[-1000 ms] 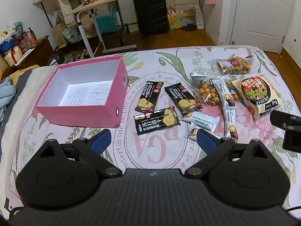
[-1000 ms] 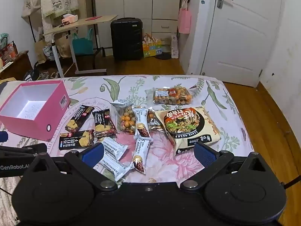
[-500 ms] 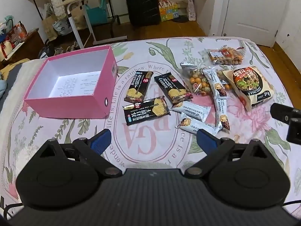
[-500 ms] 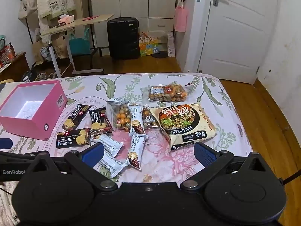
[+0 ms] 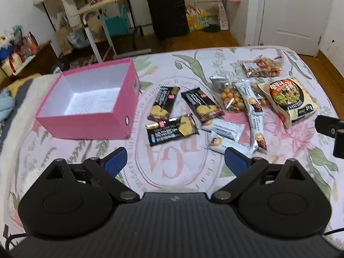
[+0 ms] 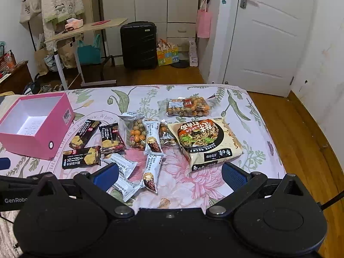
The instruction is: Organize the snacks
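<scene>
An empty pink box (image 5: 86,126) (image 6: 32,144) stands at the left on a floral bedspread (image 5: 178,172). Right of it lie three black cracker packs (image 5: 172,130) (image 6: 81,158), several white snack bars (image 5: 253,111) (image 6: 152,137), a clear bag of coated nuts (image 5: 228,99) (image 6: 136,136), a second nut bag (image 5: 261,67) (image 6: 188,107) and a large noodle pack (image 5: 289,101) (image 6: 206,142). My left gripper (image 5: 175,161) is open and empty, short of the cracker packs. My right gripper (image 6: 169,174) is open and empty, above the snack bars.
Beyond the bed's far edge are a black suitcase (image 6: 138,45), a side table (image 6: 86,30) and a white door (image 6: 268,36). The bed's right edge drops to a wooden floor (image 6: 305,142). The right gripper's body shows at the left wrist view's right edge (image 5: 331,129).
Both grippers have drawn slightly closer to the snacks and stay open. The snacks and the box have not moved.
</scene>
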A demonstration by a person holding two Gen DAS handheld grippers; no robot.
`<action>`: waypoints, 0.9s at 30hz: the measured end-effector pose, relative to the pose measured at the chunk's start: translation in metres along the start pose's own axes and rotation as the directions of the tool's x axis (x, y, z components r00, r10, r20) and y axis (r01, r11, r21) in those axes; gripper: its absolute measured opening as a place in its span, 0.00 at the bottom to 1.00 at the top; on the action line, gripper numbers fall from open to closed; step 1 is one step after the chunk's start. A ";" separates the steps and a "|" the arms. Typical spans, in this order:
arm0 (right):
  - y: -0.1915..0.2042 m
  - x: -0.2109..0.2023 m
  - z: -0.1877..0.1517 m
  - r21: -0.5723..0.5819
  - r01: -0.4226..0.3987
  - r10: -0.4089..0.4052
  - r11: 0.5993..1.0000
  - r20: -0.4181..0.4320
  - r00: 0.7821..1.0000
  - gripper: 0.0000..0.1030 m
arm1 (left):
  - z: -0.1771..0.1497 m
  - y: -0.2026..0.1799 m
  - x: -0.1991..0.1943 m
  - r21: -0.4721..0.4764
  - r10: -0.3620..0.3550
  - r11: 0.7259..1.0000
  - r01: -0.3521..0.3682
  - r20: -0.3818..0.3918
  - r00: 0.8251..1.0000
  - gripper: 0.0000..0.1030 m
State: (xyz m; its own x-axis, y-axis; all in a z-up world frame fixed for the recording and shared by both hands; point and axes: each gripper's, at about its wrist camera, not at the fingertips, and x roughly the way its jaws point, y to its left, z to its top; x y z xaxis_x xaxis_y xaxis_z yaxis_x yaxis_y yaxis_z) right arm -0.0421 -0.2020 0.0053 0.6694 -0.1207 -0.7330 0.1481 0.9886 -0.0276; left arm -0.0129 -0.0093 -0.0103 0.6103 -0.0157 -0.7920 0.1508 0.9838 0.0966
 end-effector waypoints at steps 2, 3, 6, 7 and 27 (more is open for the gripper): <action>0.000 -0.001 -0.001 -0.005 0.001 -0.001 1.000 0.002 1.000 1.00 | -0.001 -0.001 0.002 0.001 -0.006 1.000 0.006 -0.012 1.000 0.95; 0.001 -0.002 -0.001 -0.007 0.001 -0.001 1.000 0.003 1.000 1.00 | -0.003 -0.001 0.002 0.002 -0.007 1.000 0.007 -0.015 1.000 0.95; 0.002 -0.005 -0.002 -0.011 0.015 -0.015 1.000 0.007 1.000 1.00 | -0.004 -0.001 0.002 0.004 -0.011 1.000 0.012 -0.025 1.000 0.95; 0.003 -0.007 -0.002 -0.018 0.022 -0.021 1.000 0.014 1.000 1.00 | -0.005 -0.001 0.001 0.003 -0.013 1.000 0.013 -0.027 1.000 0.95; 0.003 -0.015 -0.006 -0.029 0.018 -0.018 0.999 0.031 0.999 1.00 | -0.013 0.003 -0.017 -0.008 -0.050 0.999 0.050 -0.003 0.999 0.95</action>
State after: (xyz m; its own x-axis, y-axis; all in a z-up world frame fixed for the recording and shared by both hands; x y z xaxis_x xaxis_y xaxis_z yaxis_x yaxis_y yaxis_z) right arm -0.0558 -0.1963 0.0120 0.6887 -0.1408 -0.7113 0.1391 0.9884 -0.0609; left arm -0.0331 -0.0038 -0.0041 0.5996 -0.0645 -0.7977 0.1747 0.9833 0.0518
